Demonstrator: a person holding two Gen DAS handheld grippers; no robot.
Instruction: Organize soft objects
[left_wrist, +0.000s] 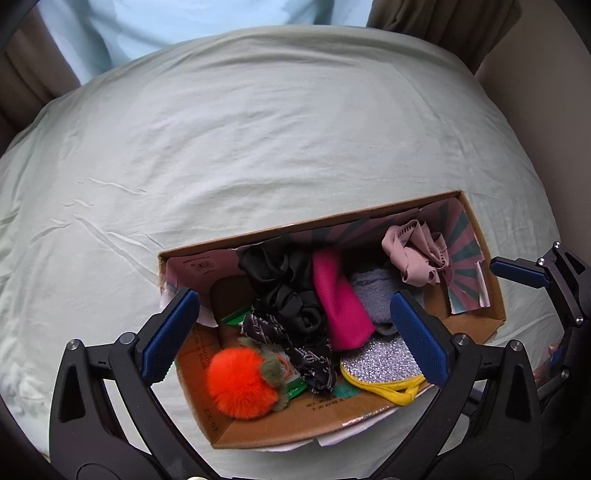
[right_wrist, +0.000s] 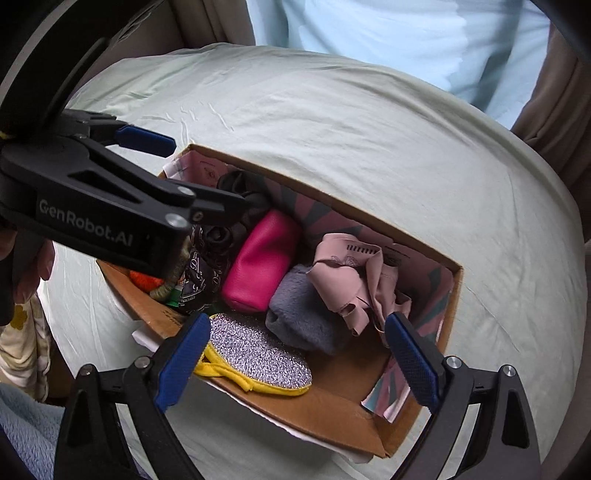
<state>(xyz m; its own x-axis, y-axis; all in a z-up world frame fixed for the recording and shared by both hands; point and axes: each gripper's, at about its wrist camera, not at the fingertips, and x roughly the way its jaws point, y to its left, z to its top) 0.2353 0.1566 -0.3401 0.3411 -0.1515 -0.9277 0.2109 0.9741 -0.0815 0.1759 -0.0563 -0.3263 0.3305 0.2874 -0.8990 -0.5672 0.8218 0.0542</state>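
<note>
Pale green sheet (left_wrist: 258, 147); cardboard box (left_wrist: 476, 321) contents overlapping, half-hidden.

Soft daylight, sharp focus, fisheye-bent edges.

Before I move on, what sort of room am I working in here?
Most likely a bedroom. The cardboard box of soft items sits on a wrinkled pale green bedsheet over a mattress-like surface, with brown curtains hanging behind it and a bright window between them.
</note>
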